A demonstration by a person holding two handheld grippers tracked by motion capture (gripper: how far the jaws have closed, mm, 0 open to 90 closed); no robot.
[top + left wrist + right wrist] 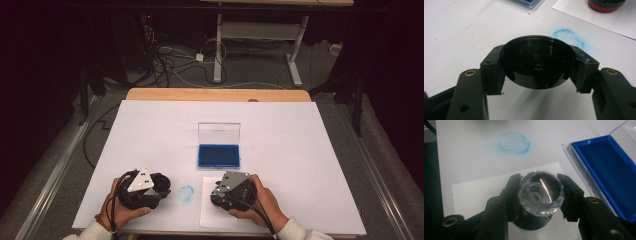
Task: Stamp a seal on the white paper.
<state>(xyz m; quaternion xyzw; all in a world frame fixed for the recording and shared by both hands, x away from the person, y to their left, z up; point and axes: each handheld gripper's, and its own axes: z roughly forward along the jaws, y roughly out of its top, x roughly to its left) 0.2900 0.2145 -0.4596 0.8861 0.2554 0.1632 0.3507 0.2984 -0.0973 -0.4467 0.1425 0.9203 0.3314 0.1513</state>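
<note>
Two grippers work the table's near edge: the left gripper [162, 190] clamps a black round cap [537, 65], the right gripper [216, 196] grips a crystal-knobbed stamp [541, 192] standing on white paper [474, 195]. Pressing straight down should print cleanly; beyond lies the open blue ink pad [218, 155].

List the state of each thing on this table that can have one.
Ink pad case: lid open, standing upright, blue pad exposed.
Black cap: gripped in the left claw, hollow side up.
Stamp: clear knob gripped in the right claw, over the paper sheet.
Blue ring smudge: smeared on the table.
</note>
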